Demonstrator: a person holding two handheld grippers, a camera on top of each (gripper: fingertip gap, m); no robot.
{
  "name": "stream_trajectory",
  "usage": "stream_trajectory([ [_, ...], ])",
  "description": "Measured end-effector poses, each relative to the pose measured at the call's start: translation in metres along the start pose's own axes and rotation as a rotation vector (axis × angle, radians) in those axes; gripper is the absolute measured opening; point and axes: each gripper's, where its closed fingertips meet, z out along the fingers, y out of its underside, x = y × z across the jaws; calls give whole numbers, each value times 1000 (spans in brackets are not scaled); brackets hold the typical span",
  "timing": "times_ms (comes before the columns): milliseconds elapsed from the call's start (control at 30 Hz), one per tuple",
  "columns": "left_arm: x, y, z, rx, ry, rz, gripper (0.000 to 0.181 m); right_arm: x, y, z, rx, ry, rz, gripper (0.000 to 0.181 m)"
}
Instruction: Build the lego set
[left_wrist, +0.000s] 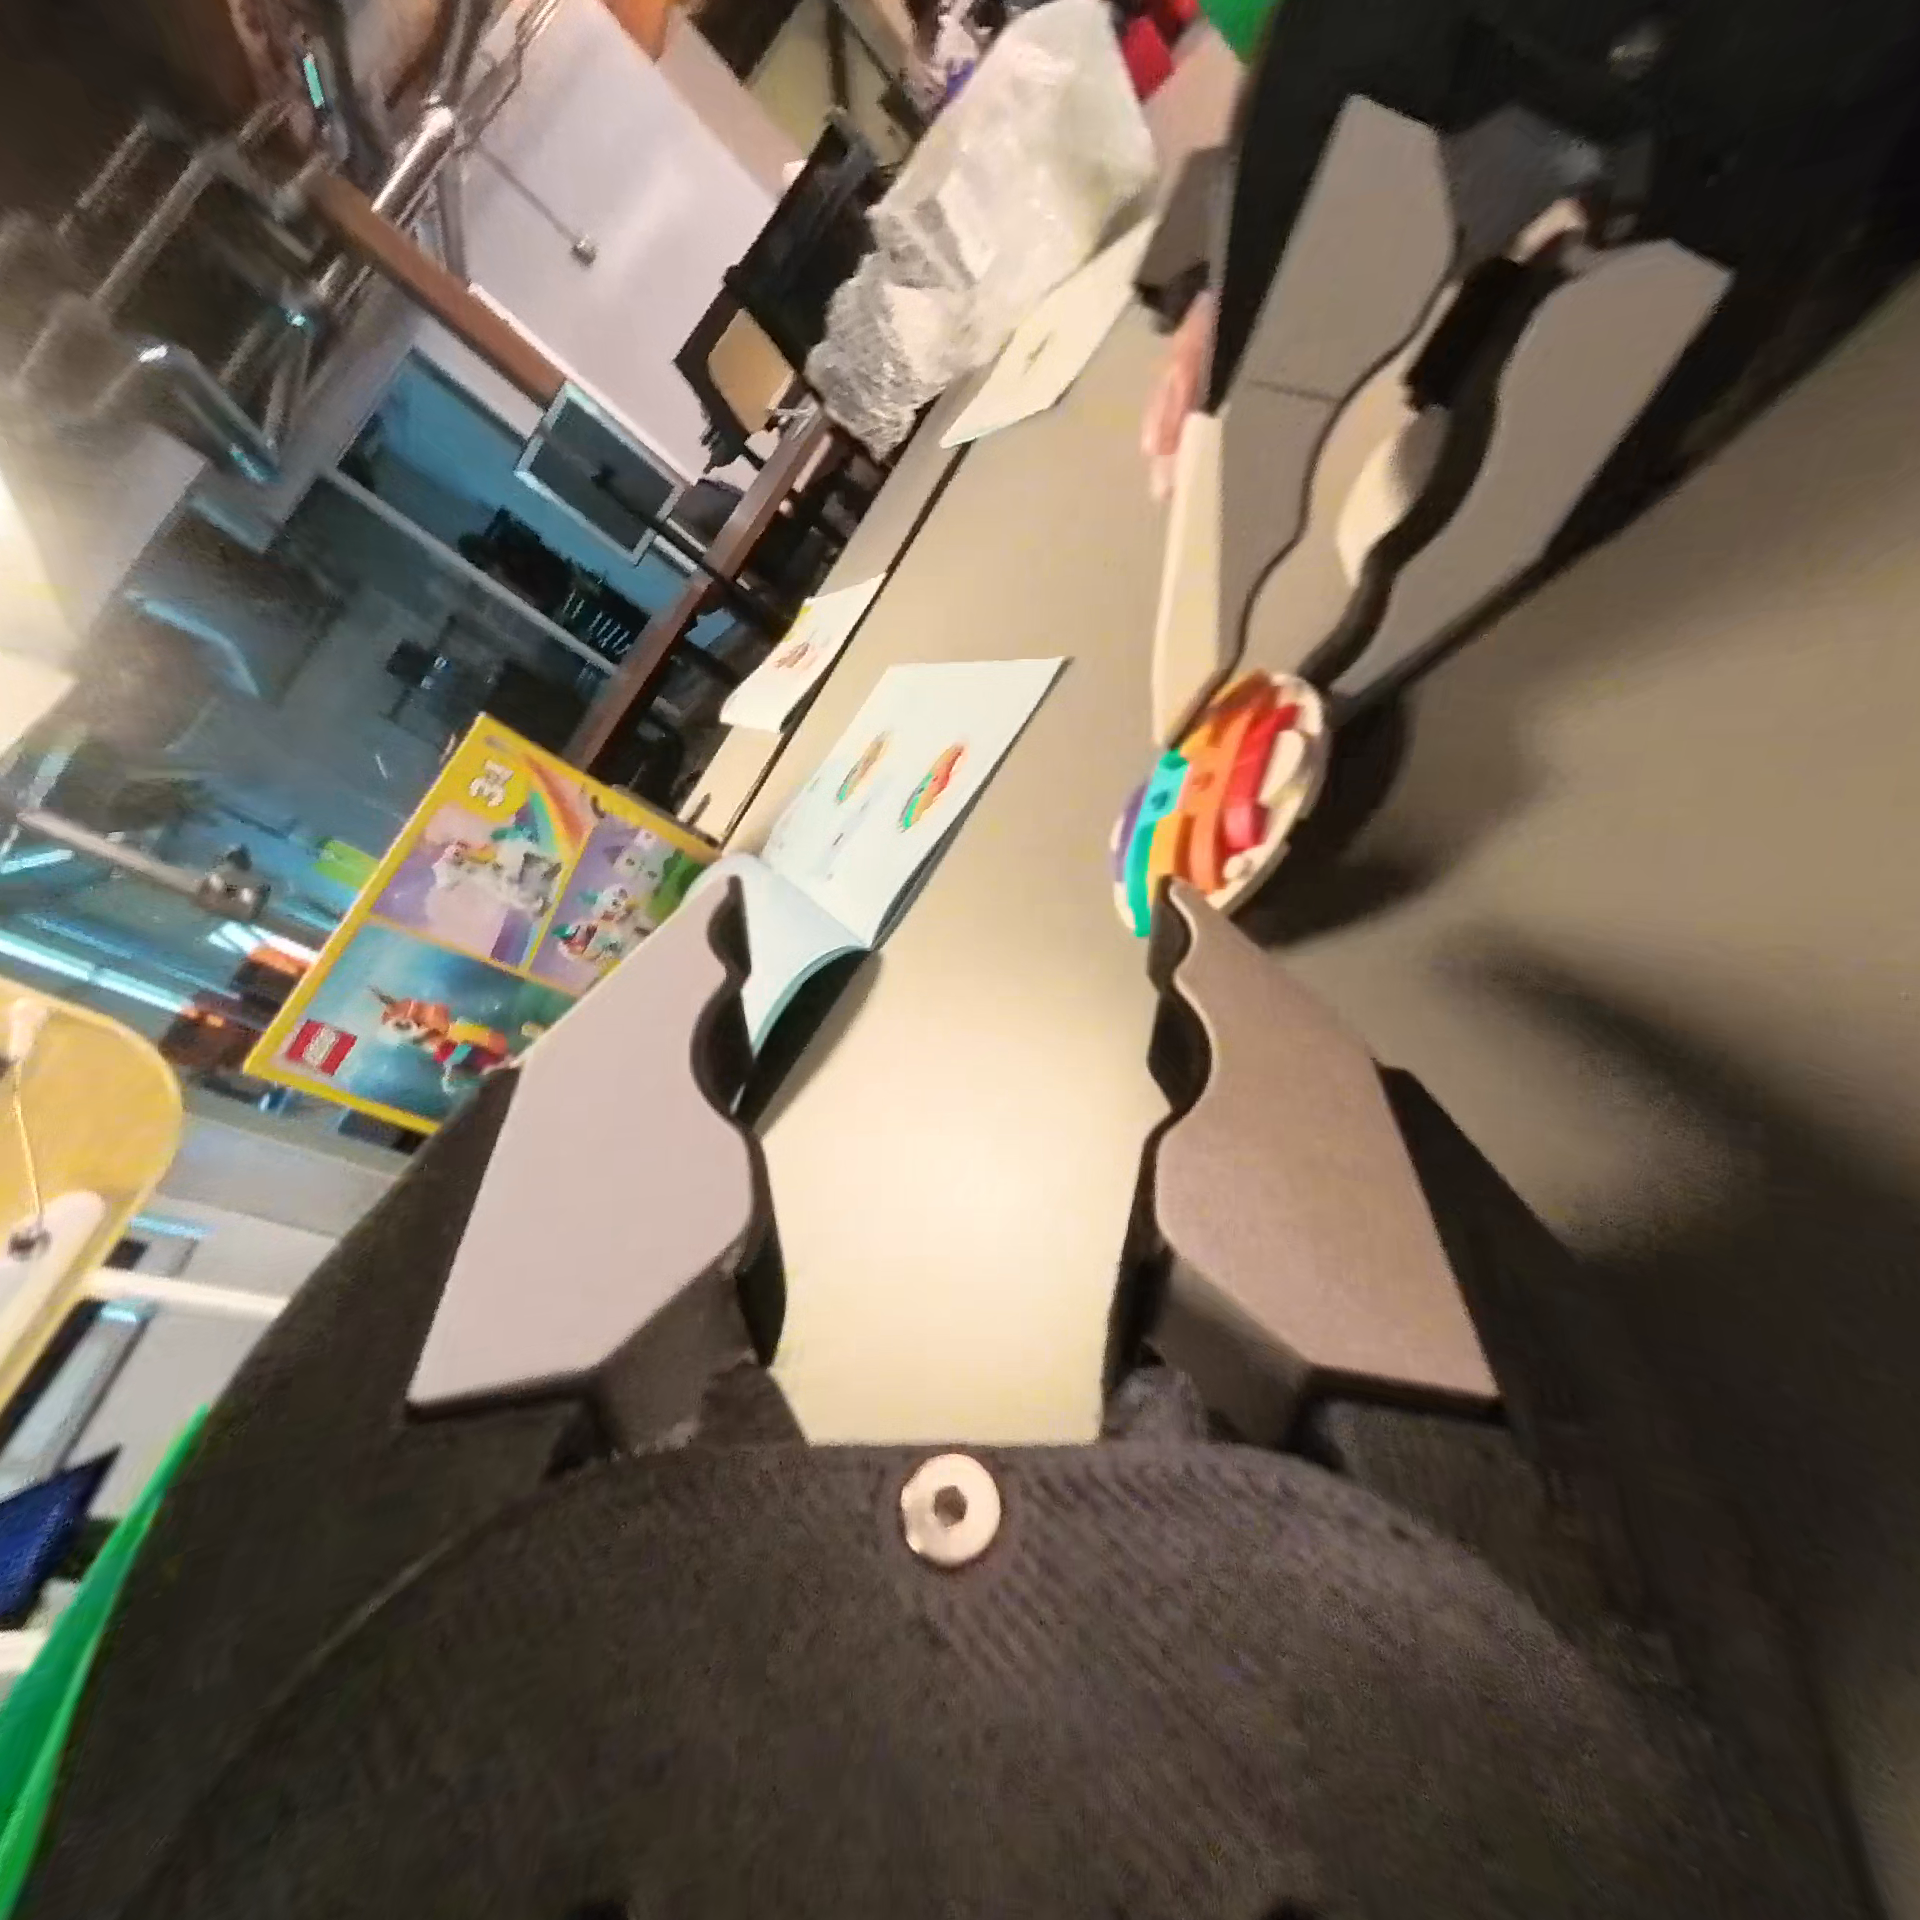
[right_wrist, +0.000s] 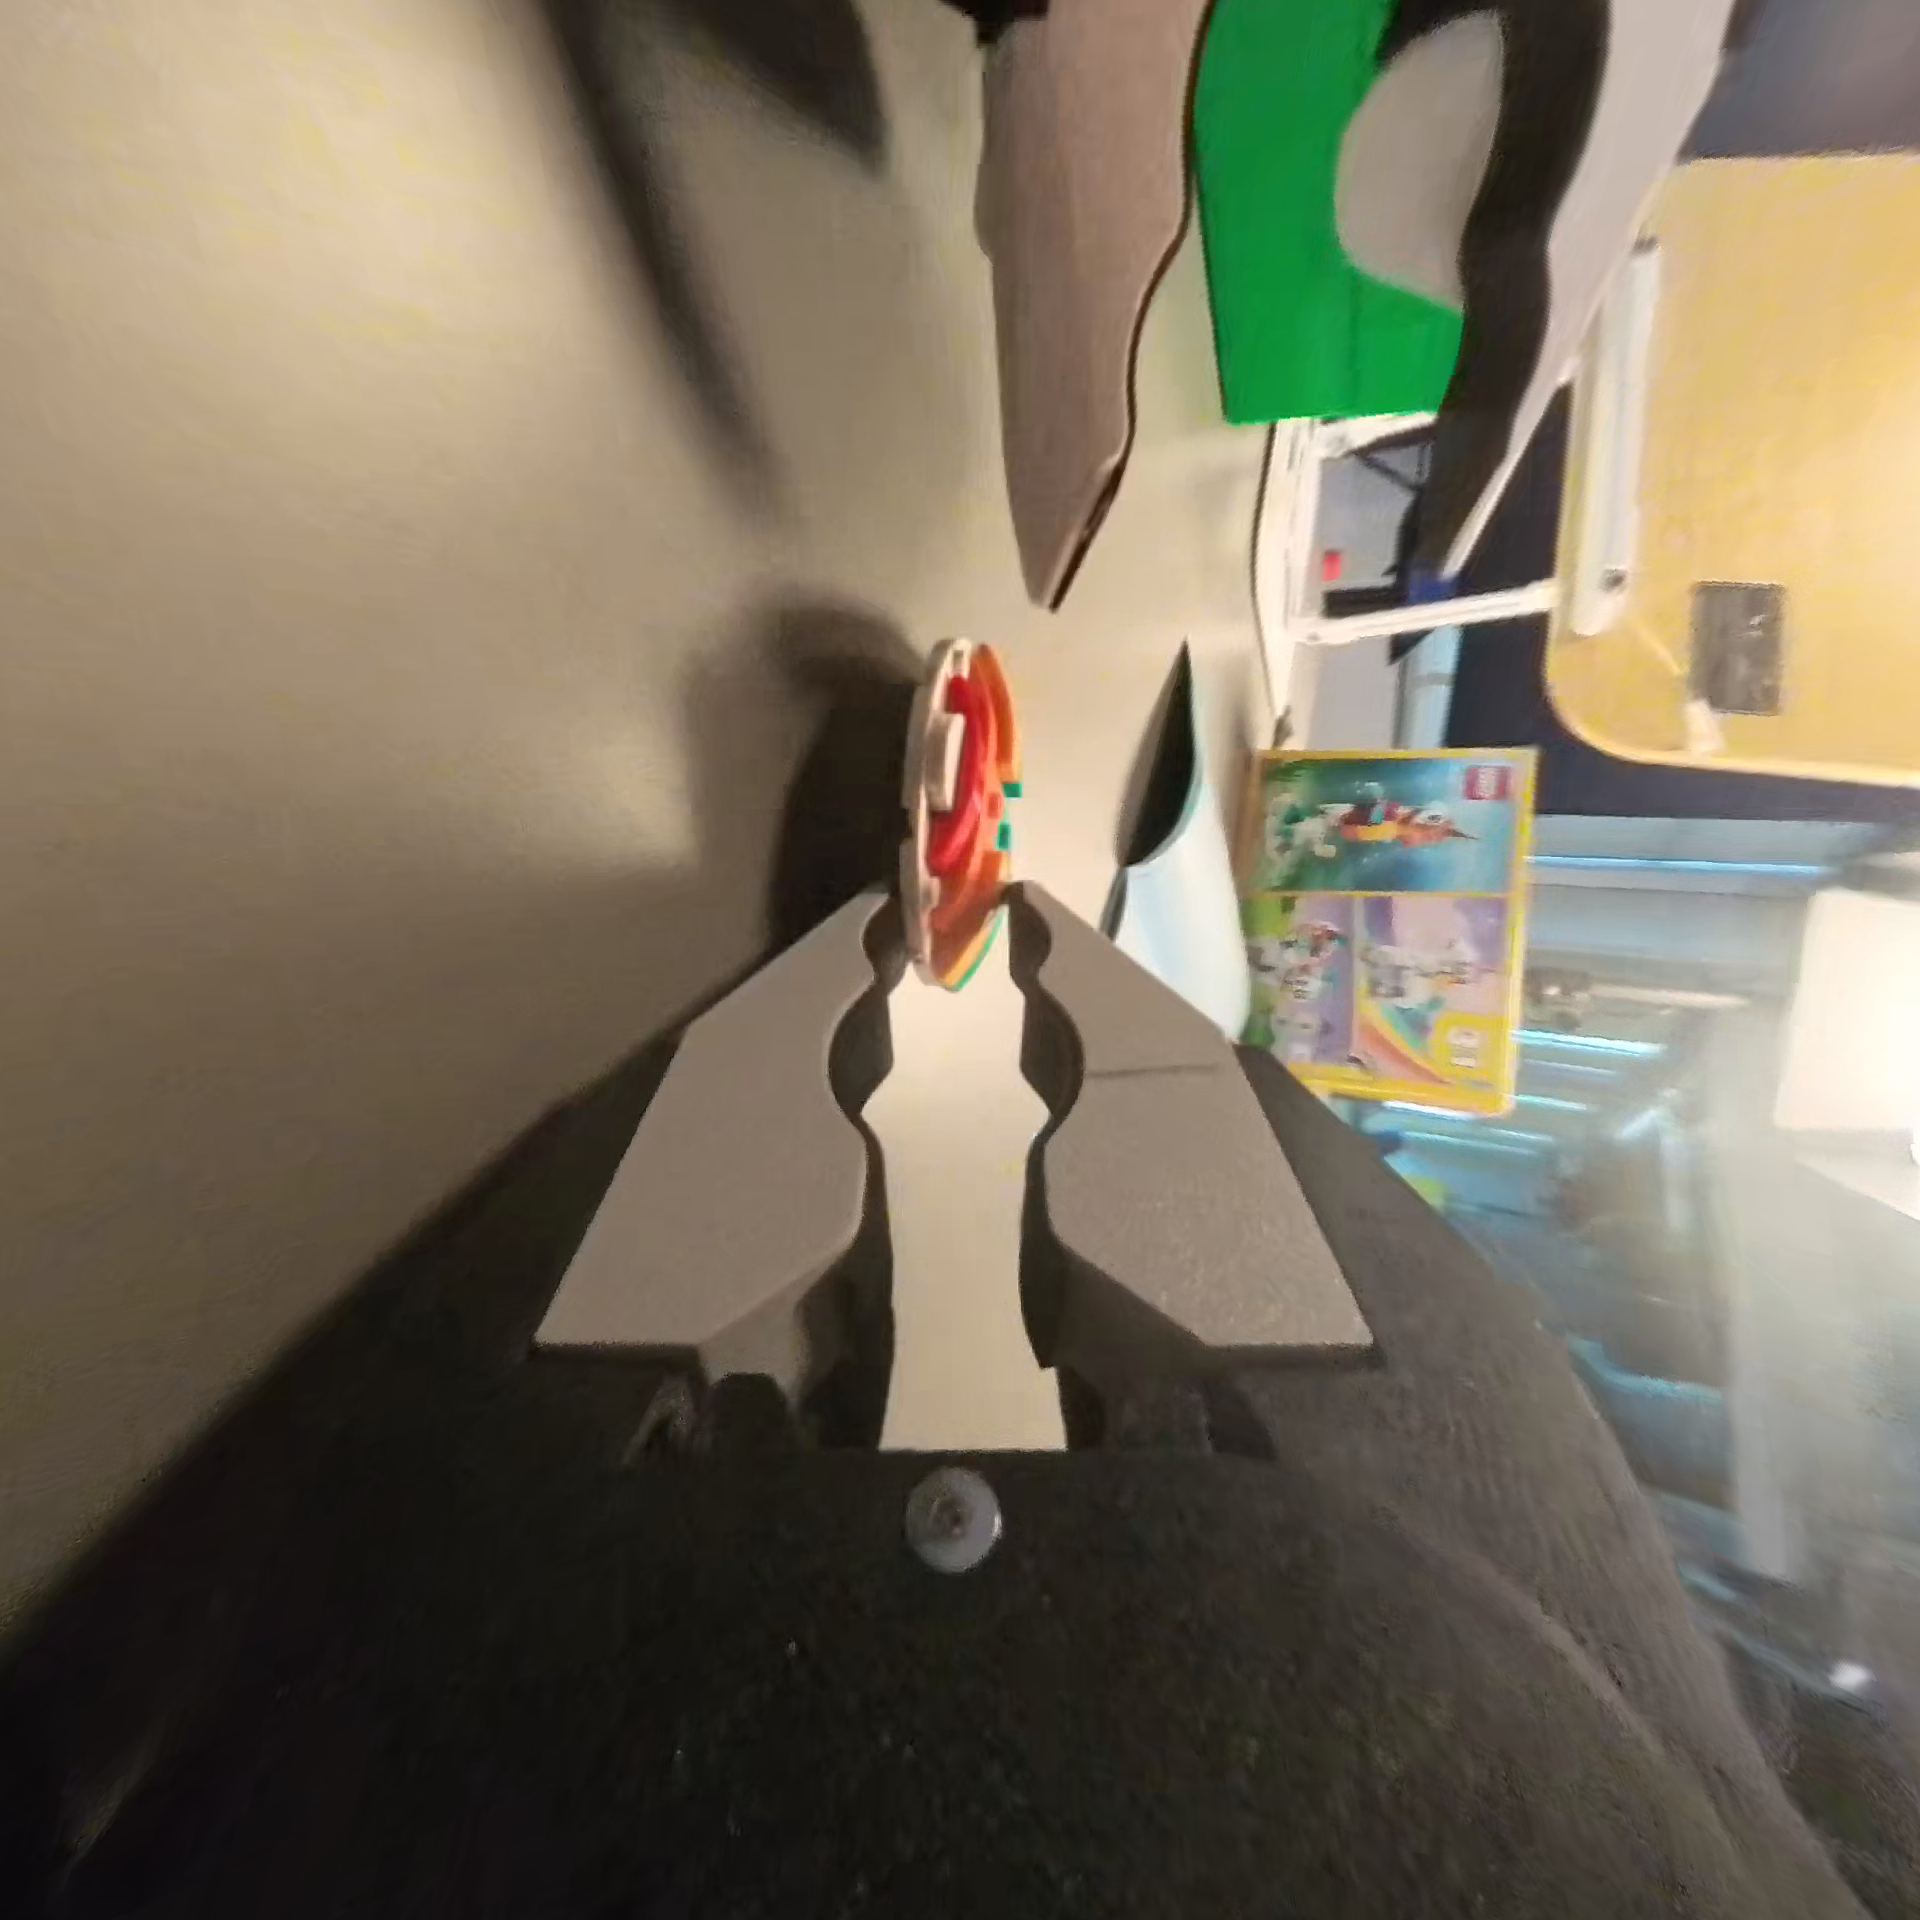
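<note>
Right wrist view: rainbow lego disc (right_wrist: 958, 821) between open right gripper (right_wrist: 951, 909) tips.

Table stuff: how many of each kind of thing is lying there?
Grippers: 2, left and right
Round lego build: 1
Lego box: 1
Open booklet: 1
Loose sheets: at least 2
Plastic bag: 1
Total: at least 8

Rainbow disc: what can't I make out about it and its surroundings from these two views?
- Rainbow disc: right wrist view shows it edge-on and blurred, so its studs are unreadable.
- Its lower edge: left wrist view, hidden behind the left hand-held gripper fingertip.
- Booklet: left wrist view, page drawings too small and blurred.
- Right hand-held gripper: whether it touches the disc, cannot tell.
</note>
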Motion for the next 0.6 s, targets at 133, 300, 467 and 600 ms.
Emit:
stream_trajectory([
  [133,-25,5,-3,6,-89,-124,83,2,1,-9,42,-72,151,34],
  [300,-57,13,-11,38,-204,-295,86,-2,5,-27,81,-270,530,71],
  [467,-70,12,-17,88,-254,-339,84,-12,19,-40,96,-418,790,92],
  [600,-68,5,-18,121,-257,-307,82,42,44,-41,275,-83,960,87],
])
